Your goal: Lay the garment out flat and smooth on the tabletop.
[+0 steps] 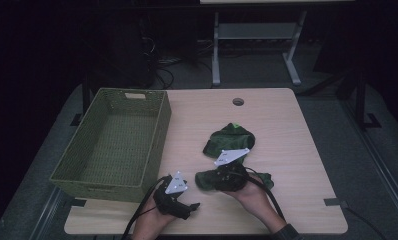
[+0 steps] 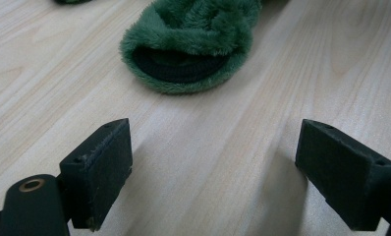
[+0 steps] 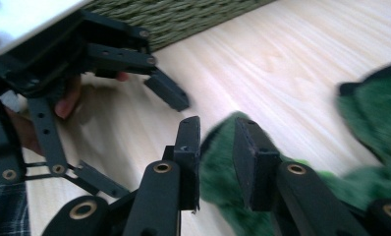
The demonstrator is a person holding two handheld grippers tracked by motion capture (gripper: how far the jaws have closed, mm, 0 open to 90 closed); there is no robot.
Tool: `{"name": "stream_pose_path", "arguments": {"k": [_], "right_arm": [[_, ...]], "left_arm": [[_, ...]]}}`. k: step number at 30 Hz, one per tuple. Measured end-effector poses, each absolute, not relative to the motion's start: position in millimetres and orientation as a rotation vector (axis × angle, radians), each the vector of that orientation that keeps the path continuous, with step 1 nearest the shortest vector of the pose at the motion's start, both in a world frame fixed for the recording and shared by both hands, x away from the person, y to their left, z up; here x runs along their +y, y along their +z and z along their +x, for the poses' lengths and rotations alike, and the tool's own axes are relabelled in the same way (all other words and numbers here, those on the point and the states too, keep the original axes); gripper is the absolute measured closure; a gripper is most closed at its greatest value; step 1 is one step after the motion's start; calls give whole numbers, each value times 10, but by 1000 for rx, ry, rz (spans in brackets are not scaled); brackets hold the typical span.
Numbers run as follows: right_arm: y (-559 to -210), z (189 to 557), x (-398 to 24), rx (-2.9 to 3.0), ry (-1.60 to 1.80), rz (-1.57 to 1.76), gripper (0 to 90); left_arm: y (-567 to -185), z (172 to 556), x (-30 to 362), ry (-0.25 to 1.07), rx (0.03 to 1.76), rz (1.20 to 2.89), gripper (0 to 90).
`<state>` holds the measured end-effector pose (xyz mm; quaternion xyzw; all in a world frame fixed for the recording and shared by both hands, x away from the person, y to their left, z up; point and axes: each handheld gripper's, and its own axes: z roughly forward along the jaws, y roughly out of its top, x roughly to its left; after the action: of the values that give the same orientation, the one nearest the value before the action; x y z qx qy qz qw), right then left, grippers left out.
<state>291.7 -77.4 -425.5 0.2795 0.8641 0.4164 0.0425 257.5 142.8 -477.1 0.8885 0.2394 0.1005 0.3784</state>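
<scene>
A wooden table [image 1: 287, 130] sits in the middle of the high view. A green basket [image 1: 114, 142] stands on its left part.

Two fuzzy green slippers lie on the table, right of the basket. The far slipper [image 1: 230, 140] is near the middle of the picture. The near slipper [image 1: 212, 179] lies lower down, just below the far one and close to the person's hands.

The right gripper [image 1: 226, 177] is in the lower middle of the high view, right on the near slipper. In the right gripper view its two black jaws stand close together in the lower middle, and the slipper's [image 3: 218, 167] green fur sits between them. The jaws pinch the edge of the slipper. The far slipper [image 3: 375, 118] is a blurry green shape at the right edge of that view.

The left gripper [image 1: 187, 206] is at the lower left of the high view, near the front edge of the table and just beside the basket's corner. It is a little way left of the near slipper and does not touch it. In the left gripper view its jaws stand wide apart at the bottom, with bare table between them. The near slipper [image 2: 193, 44] lies at the top of that view, its dark opening facing the camera.
</scene>
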Motion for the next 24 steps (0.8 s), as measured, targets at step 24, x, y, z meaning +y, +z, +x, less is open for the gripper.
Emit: {"name": "stream_pose_path", "arguments": {"k": [24], "right_arm": [[-4674,2874,-433,2621,1050,771,837]], "left_arm": [[-4770,2578,1432,264,609,2276,136]]}}
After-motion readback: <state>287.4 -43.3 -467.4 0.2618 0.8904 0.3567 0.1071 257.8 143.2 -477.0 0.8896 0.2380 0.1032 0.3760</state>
